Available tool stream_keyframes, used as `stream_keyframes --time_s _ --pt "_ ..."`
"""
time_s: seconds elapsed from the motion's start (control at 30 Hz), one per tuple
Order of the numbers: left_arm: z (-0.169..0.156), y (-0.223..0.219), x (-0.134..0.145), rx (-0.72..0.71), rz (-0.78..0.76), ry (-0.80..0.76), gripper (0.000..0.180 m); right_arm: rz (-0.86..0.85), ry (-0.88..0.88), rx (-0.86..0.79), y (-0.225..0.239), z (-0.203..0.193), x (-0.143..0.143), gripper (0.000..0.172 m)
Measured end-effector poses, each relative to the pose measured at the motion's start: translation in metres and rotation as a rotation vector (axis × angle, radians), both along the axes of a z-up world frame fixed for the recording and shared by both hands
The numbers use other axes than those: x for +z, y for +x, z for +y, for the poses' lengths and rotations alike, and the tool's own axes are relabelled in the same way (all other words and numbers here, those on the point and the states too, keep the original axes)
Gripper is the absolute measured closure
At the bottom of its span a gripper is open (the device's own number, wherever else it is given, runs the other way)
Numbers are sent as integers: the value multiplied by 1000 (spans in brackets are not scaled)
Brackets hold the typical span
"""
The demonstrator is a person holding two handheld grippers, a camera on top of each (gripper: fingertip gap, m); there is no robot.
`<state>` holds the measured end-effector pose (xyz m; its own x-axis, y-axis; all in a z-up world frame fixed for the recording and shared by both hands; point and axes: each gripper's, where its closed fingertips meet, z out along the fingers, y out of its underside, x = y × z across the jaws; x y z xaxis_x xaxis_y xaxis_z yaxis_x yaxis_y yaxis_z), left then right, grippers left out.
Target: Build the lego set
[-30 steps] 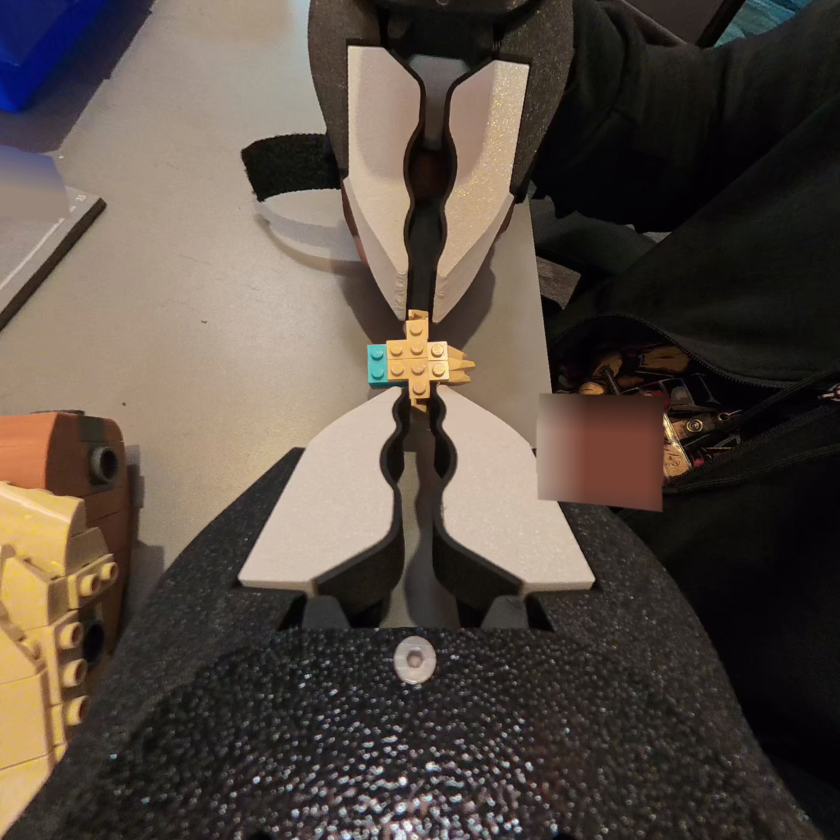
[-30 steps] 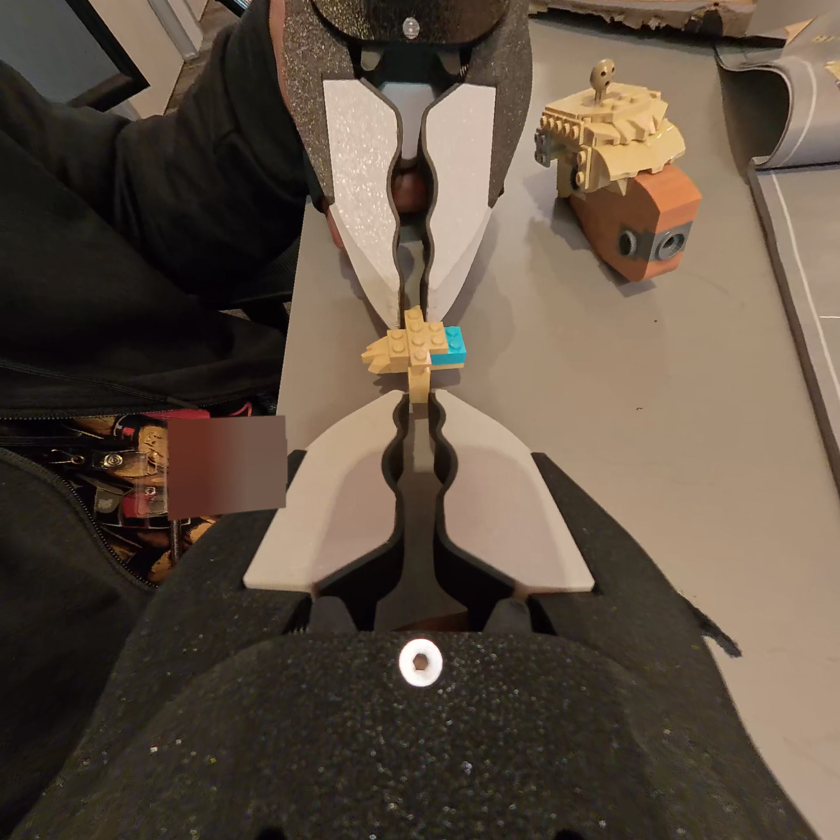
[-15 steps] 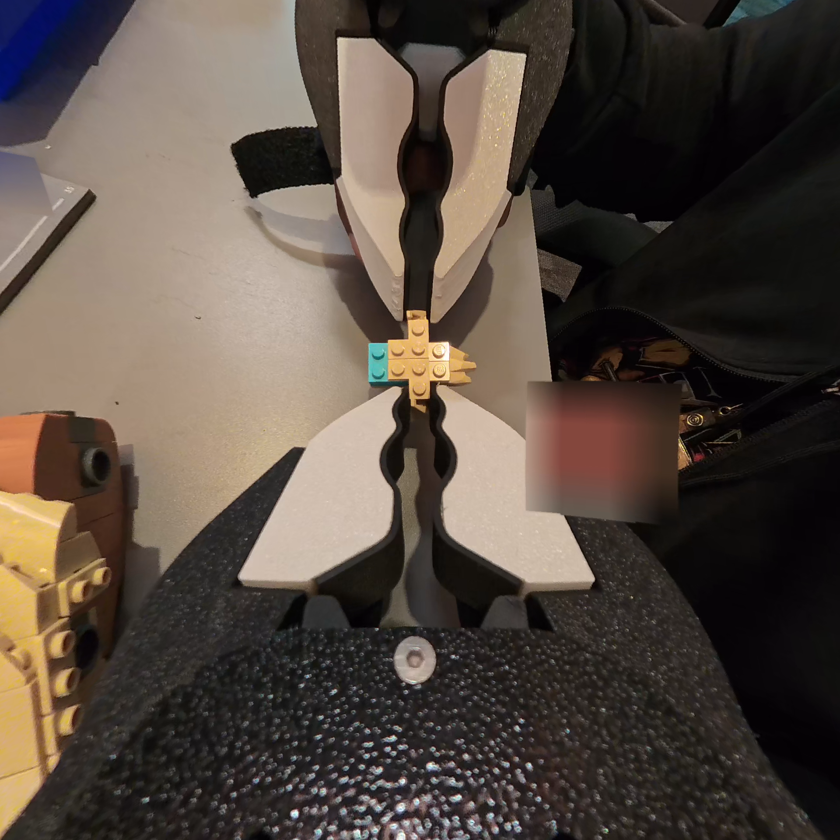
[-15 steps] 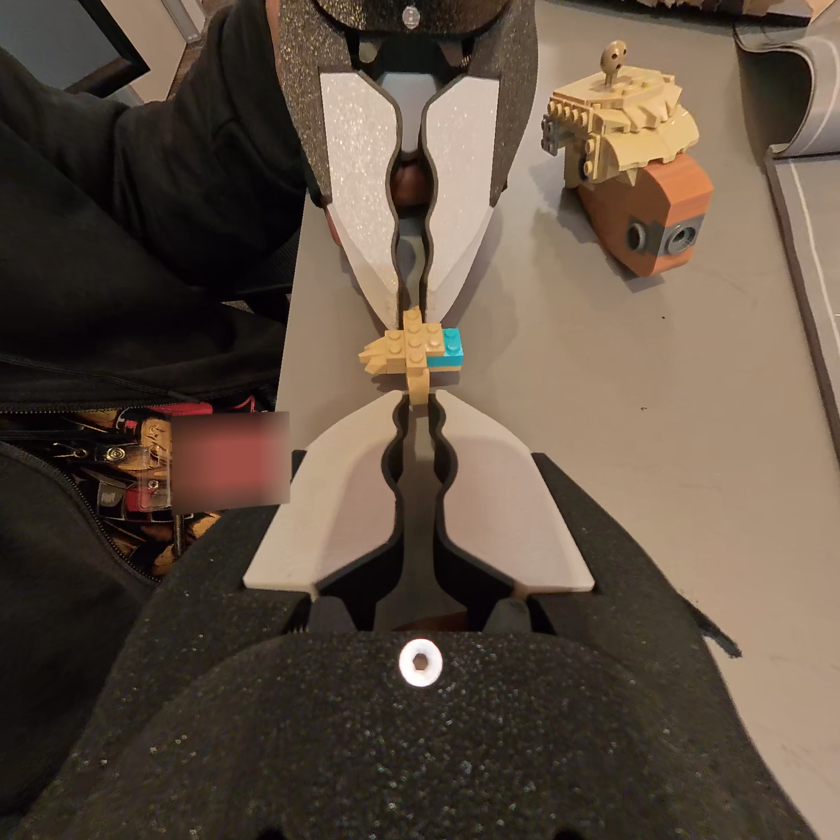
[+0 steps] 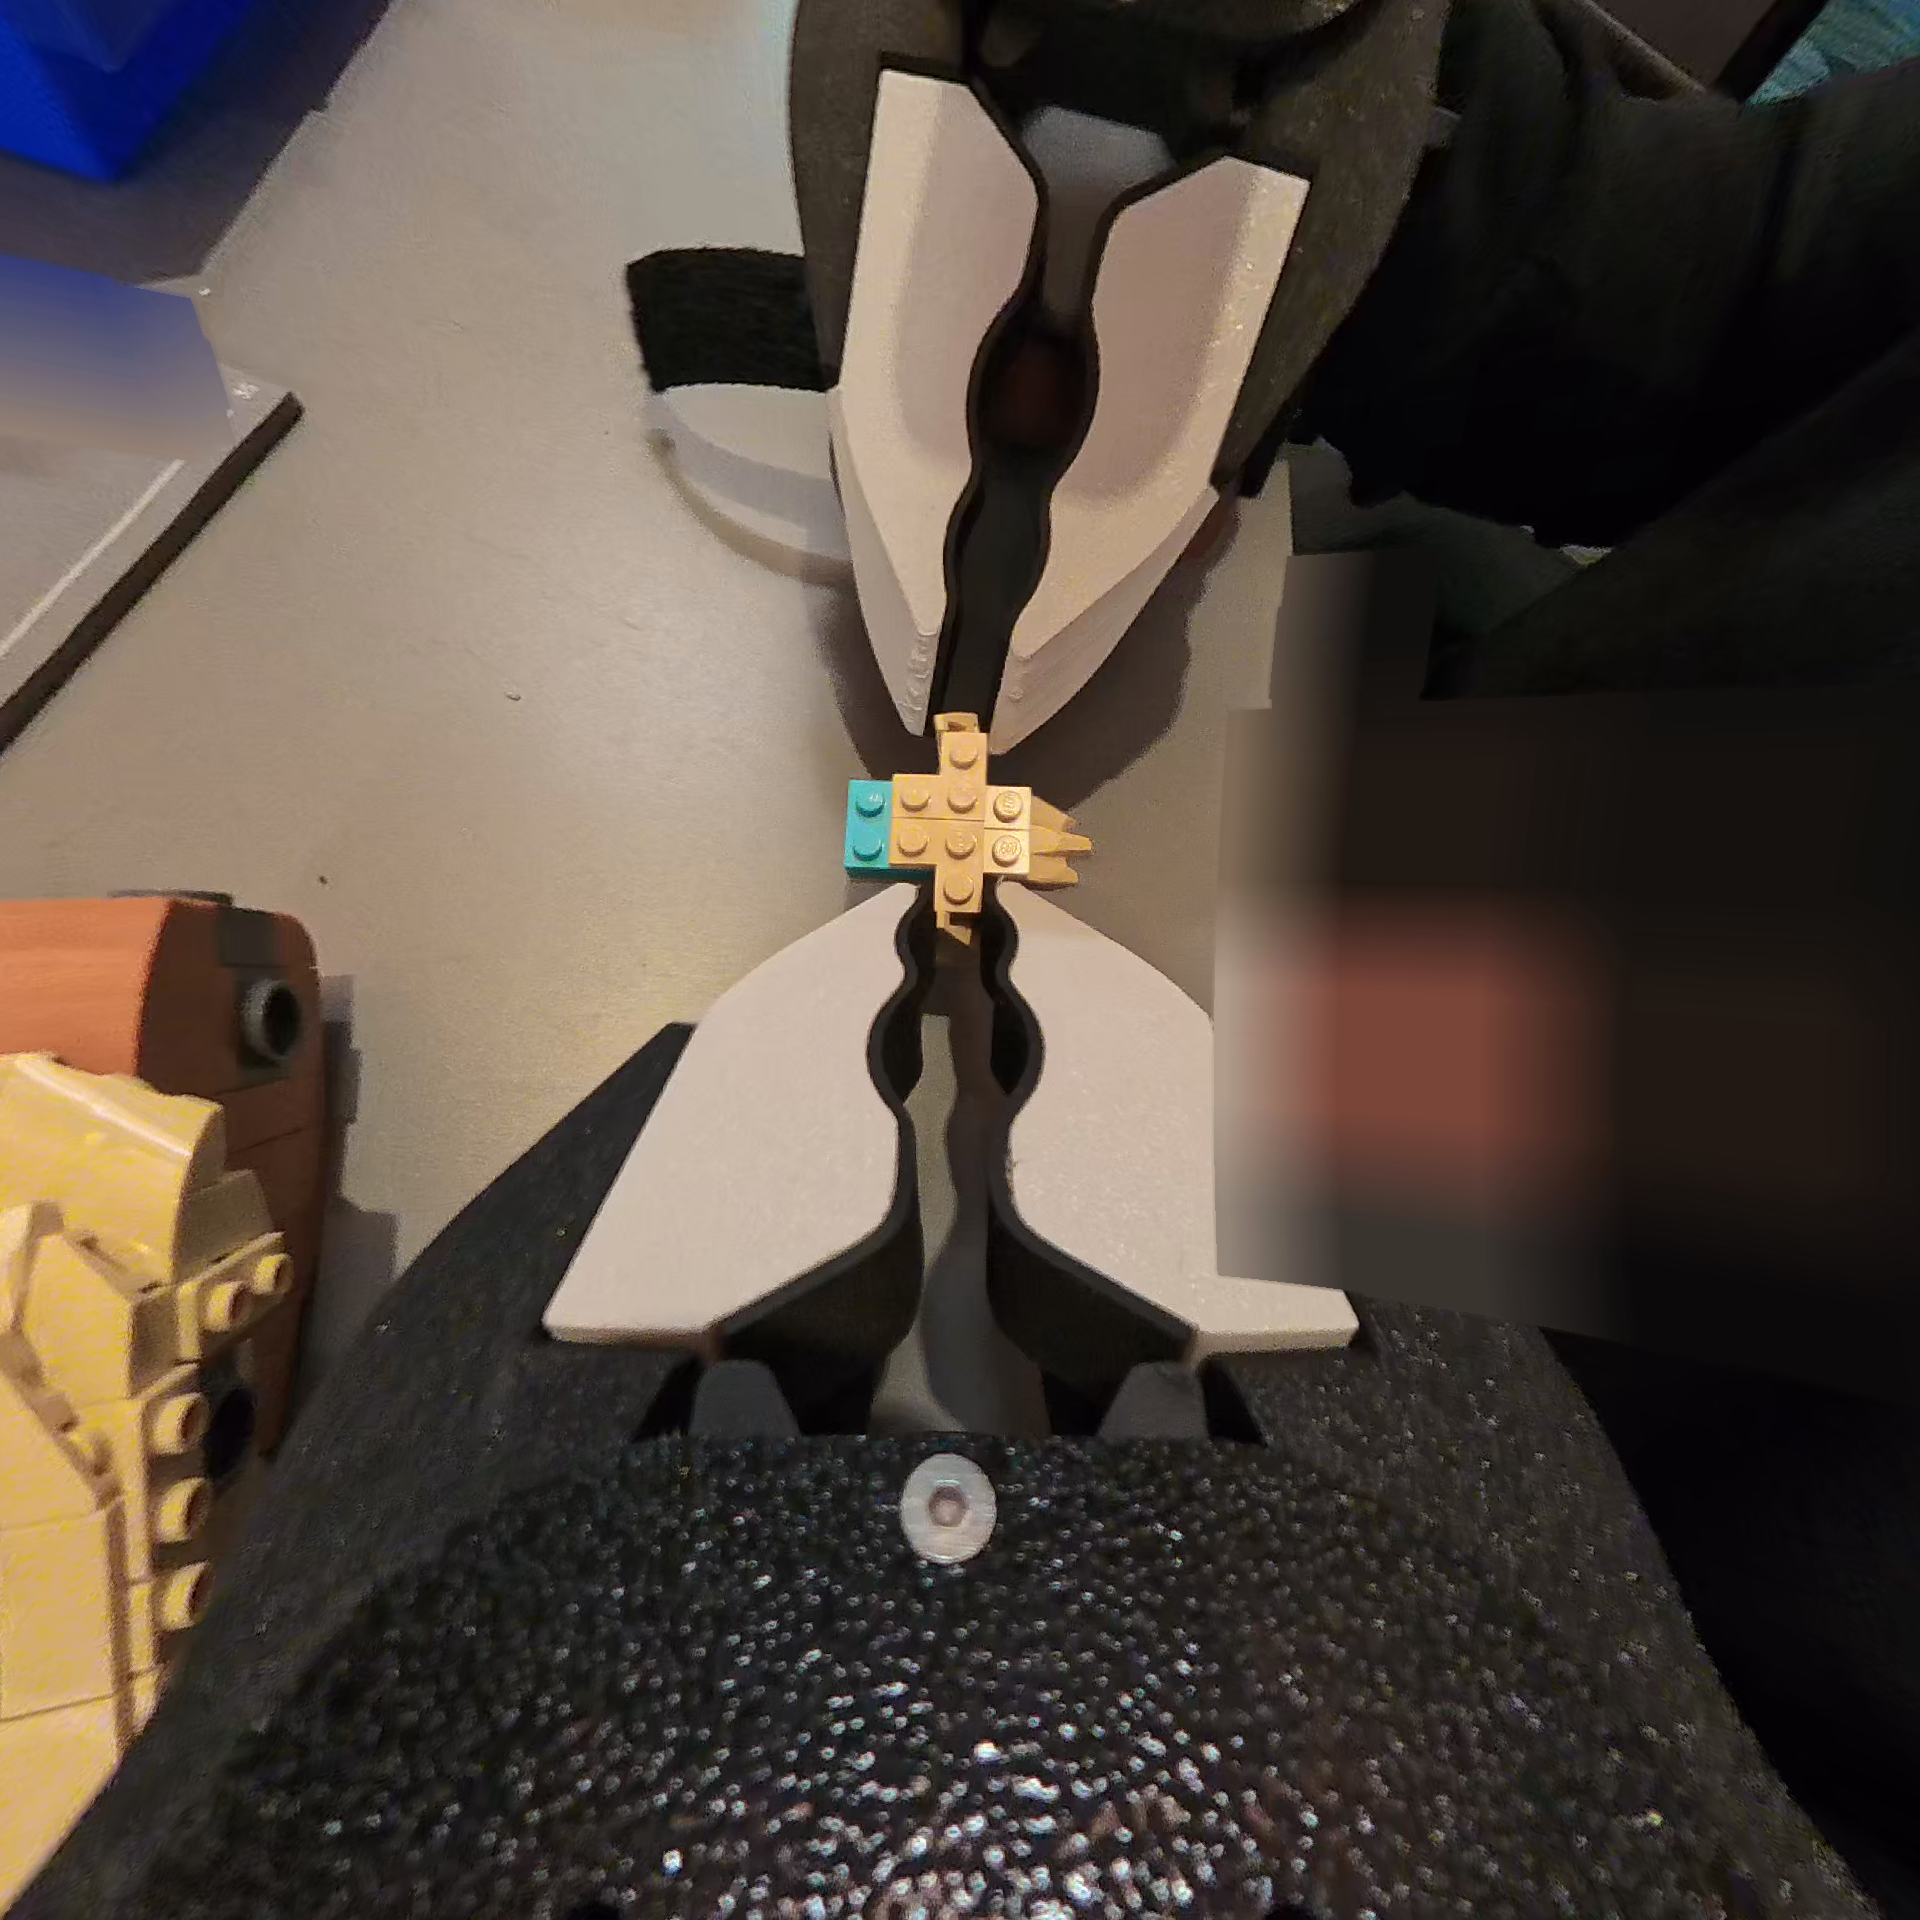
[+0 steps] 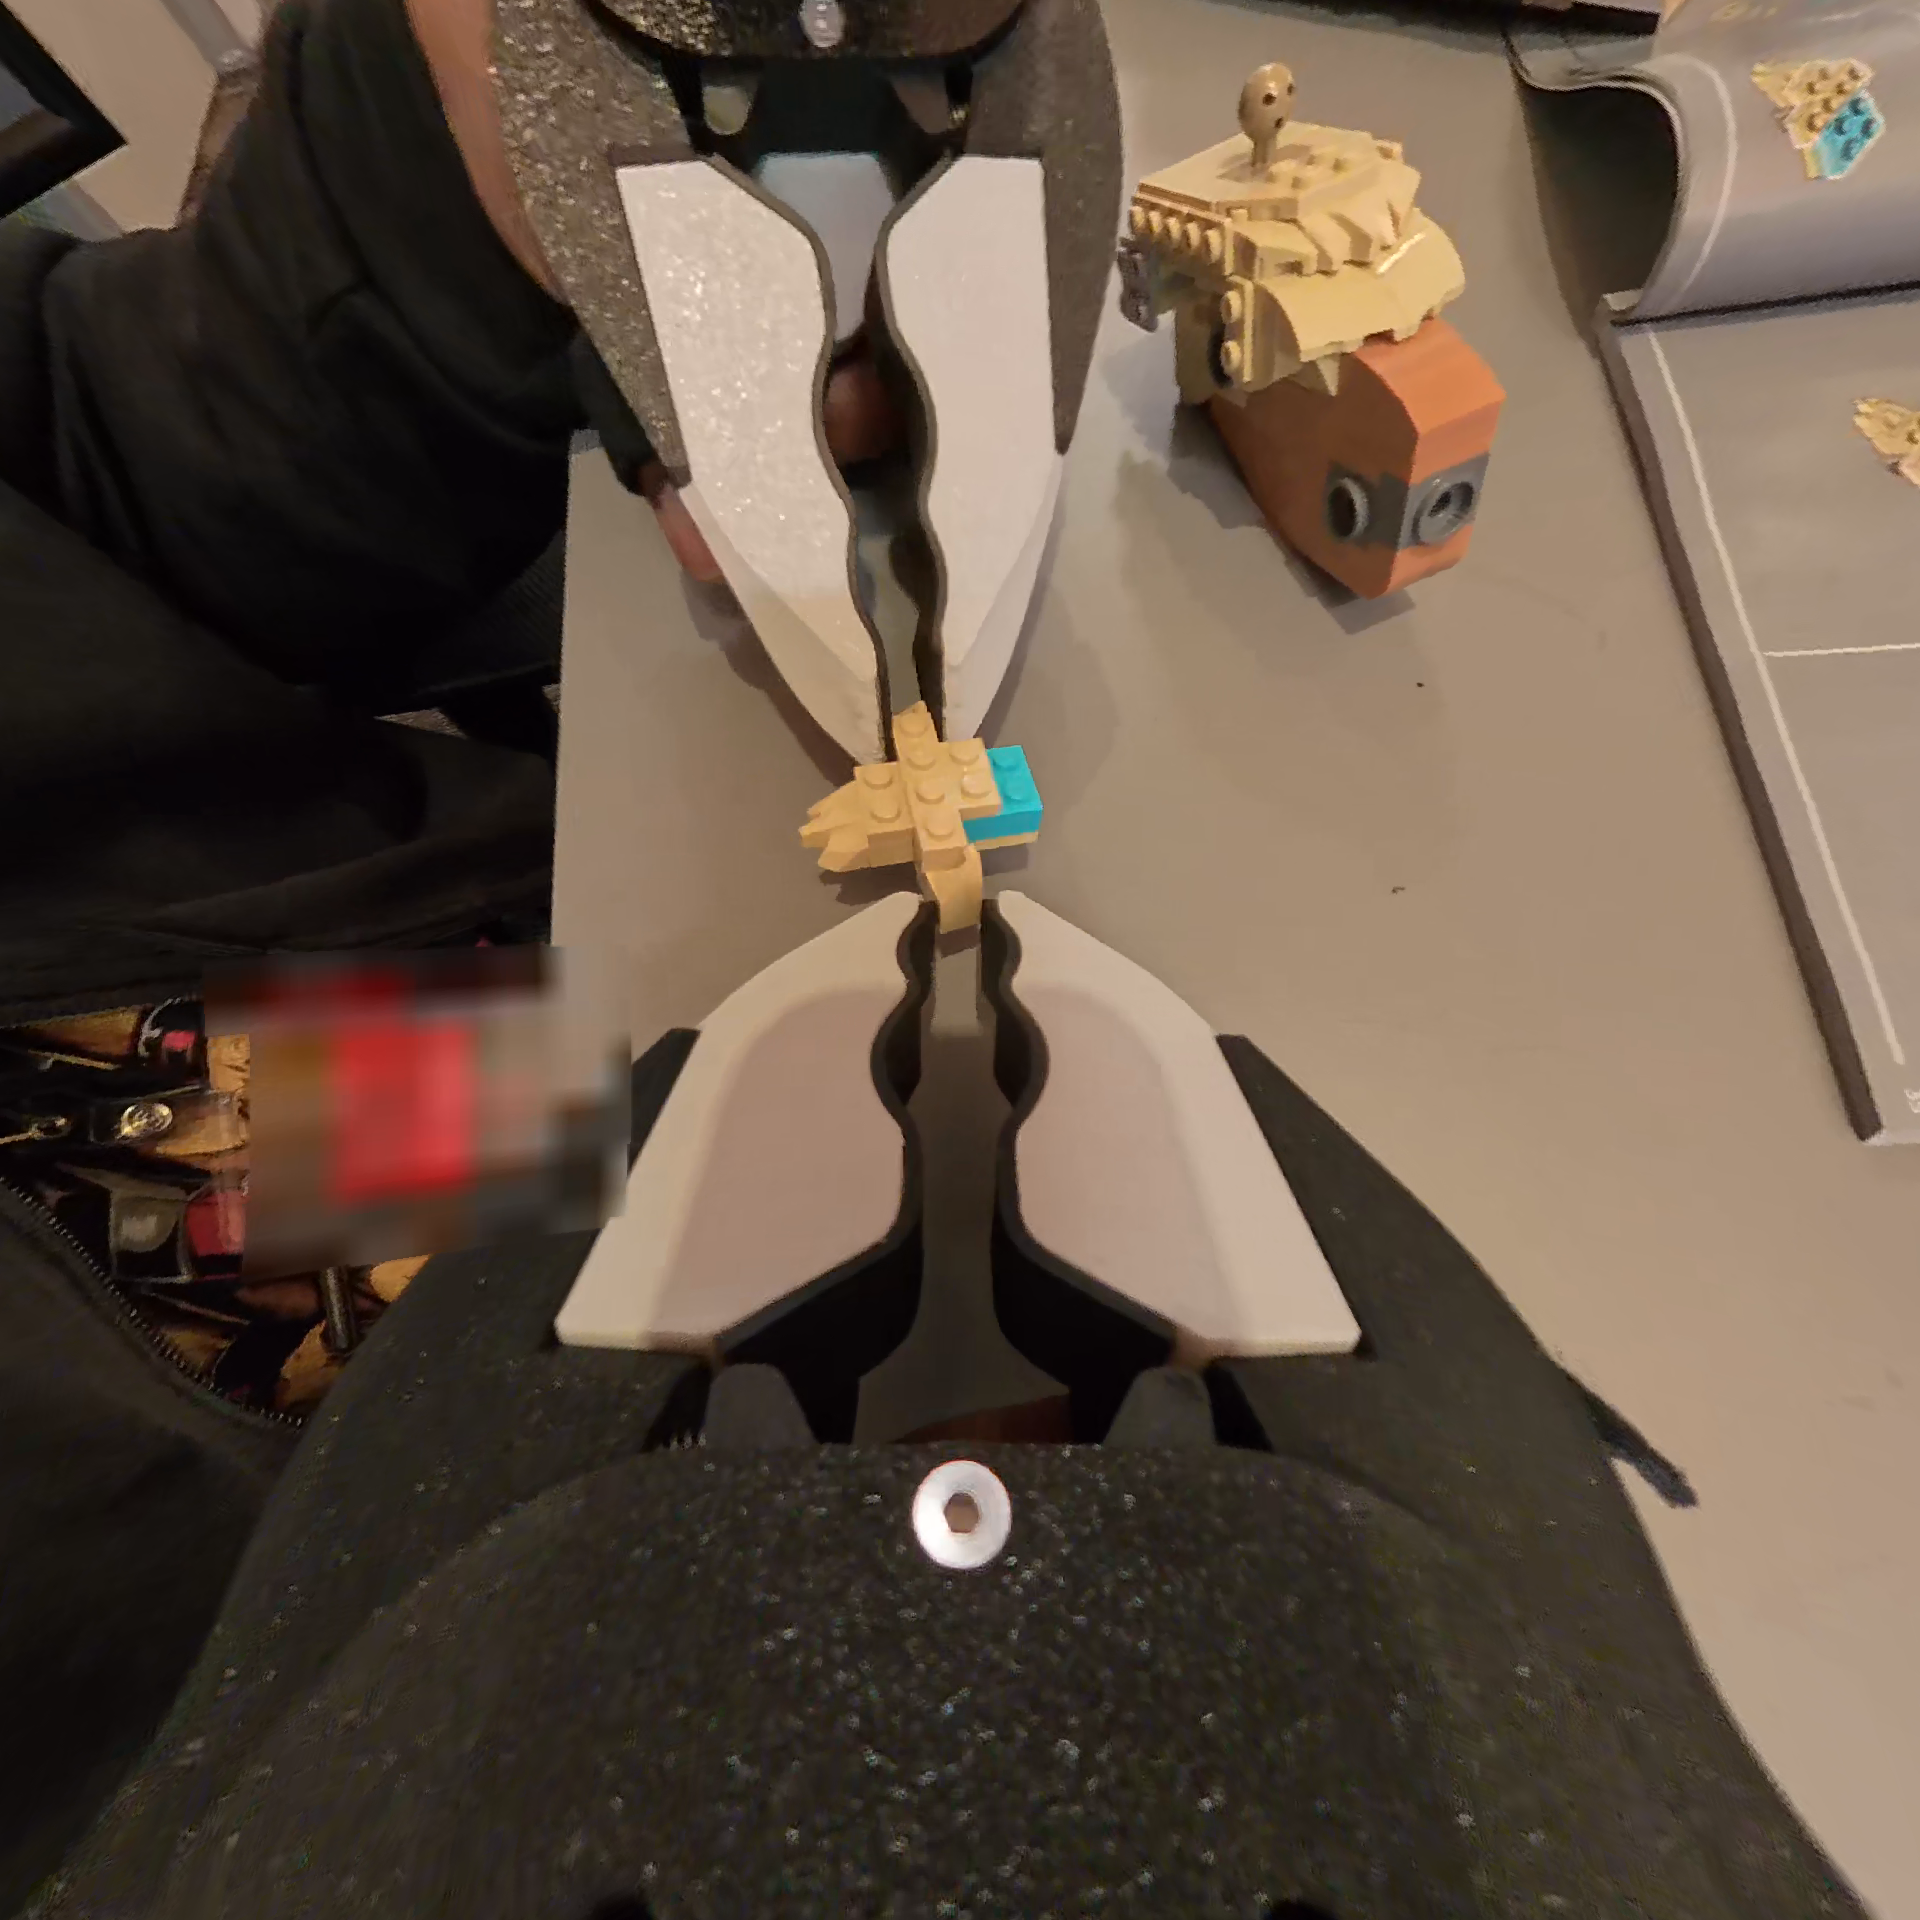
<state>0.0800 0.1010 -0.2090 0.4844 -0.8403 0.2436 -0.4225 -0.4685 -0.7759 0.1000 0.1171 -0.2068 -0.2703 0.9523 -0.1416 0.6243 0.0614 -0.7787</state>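
The left gripper (image 5: pixel 957 920) clamps the near arm of a small tan brick cross (image 5: pixel 961 826) with a teal end. Facing it, the right gripper (image 6: pixel 951 920) clamps the opposite arm. Since a second ago, the grip is unchanged; only the view drifts. A tan-and-brown brick model (image 6: pixel 1340 343) stands well off, on the teal end's side

The left gripper (image 5: pixel 956 920) and right gripper (image 6: pixel 951 920) are facing each other tip to tip, each pinching one end of a small tan-and-teal toy-brick cross (image 5: pixel 961 831), white fingers nearly closed, black-sleeved arms behind.
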Motion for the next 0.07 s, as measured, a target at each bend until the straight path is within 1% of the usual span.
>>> stream_keyframes --time_s 0.07 --pt "3 -1 0 26 3 -1 173 1 16 -46 -1 3 -1 163"
